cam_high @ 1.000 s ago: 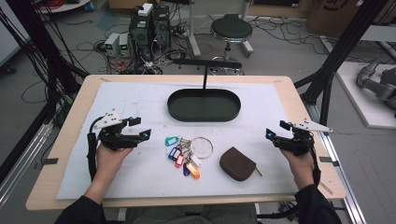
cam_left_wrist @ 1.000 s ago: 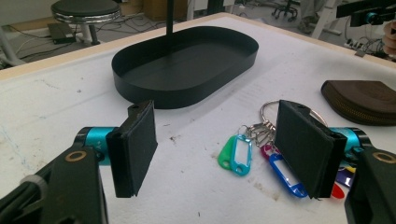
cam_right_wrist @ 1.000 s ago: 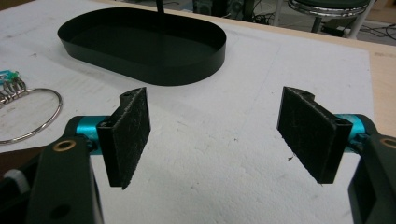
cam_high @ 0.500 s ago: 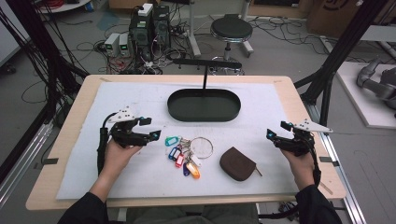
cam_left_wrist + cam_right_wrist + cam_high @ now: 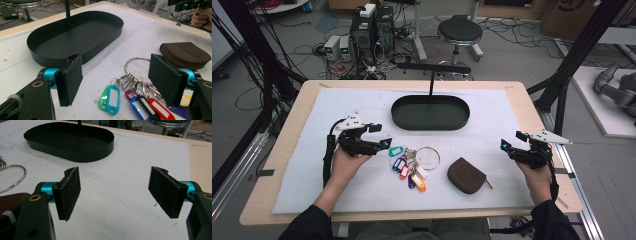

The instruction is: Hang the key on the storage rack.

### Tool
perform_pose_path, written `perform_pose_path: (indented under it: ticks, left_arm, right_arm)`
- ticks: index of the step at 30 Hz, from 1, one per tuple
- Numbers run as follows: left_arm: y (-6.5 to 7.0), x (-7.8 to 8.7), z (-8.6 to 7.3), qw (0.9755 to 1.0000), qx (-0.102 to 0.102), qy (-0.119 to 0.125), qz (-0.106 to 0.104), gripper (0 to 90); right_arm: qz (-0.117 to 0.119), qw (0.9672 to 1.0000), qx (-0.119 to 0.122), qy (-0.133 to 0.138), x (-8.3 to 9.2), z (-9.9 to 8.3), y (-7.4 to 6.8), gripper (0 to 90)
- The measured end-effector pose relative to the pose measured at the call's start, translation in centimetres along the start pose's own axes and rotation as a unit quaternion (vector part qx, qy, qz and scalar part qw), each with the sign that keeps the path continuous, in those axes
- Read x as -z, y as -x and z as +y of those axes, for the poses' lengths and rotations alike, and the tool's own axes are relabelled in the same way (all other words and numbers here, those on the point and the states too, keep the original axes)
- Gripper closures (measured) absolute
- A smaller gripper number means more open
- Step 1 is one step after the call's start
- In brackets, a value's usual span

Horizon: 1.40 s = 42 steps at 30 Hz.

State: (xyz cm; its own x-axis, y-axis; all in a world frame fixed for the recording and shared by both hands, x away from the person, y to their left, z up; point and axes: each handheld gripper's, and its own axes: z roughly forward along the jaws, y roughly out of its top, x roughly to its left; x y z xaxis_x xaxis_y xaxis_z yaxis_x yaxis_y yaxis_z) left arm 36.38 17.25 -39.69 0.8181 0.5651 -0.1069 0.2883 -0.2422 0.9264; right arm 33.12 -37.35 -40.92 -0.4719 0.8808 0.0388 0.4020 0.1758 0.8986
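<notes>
Left gripper (image 5: 378,136): I see it at the left of the white mat, held in my operator's left hand (image 5: 346,159), its jaws spread wide with nothing between them.
Its own view: through the wide gap I look down on the key bunch, with the tray beyond and the pouch at the right.
Key bunch (image 5: 412,162): it lies on the mat just right of the left gripper's tips; a big steel ring (image 5: 136,62) sits on its far right side, and coloured tags fan toward the near edge, the teal tag (image 5: 110,98) leftmost.
Black oval tray (image 5: 430,113): it sits at the far middle of the mat, with a thin black post rising at its far rim.
Brown zip pouch (image 5: 467,175): it rests near and right of the keys, apart from them.
Right gripper (image 5: 511,141): at the right edge of the mat, held in the right hand (image 5: 534,172), its jaws are wide apart over bare mat, gripping nothing.
White mat (image 5: 507,115): it covers most of the wooden table (image 5: 292,102).
</notes>
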Motion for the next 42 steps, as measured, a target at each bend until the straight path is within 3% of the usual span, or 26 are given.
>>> perform_pose_path:
  ticks: [15,21,22,35,42]
  left_arm:
    - [0.1,0.0,0.0,1.0000,0.000,-0.002,0.001,27.5]
    - [0.4,-0.5,0.4,1.0000,-0.005,0.004,-0.007,34.4]
    - [0.5,-1.0,0.8,0.9999,-0.004,-0.007,-0.013,34.5]
    - [1.7,-4.6,2.4,0.9988,-0.016,-0.036,-0.028,48.8]
    - [2.0,-7.5,2.5,0.9960,-0.012,-0.074,-0.049,54.8]
  right_arm:
    - [0.001,1.0000,0.006,-0.002,-0.2,0.0,-0.1,26.5]
    - [0.001,1.0000,0.005,-0.002,-0.2,0.1,-0.2,26.5]
    - [0.001,1.0000,0.007,-0.001,-0.2,0.1,-0.2,26.5]
    - [0.003,1.0000,0.006,-0.003,-0.3,0.2,-0.3,26.5]
    - [0.004,1.0000,0.008,-0.002,-0.4,0.1,-0.3,26.5]
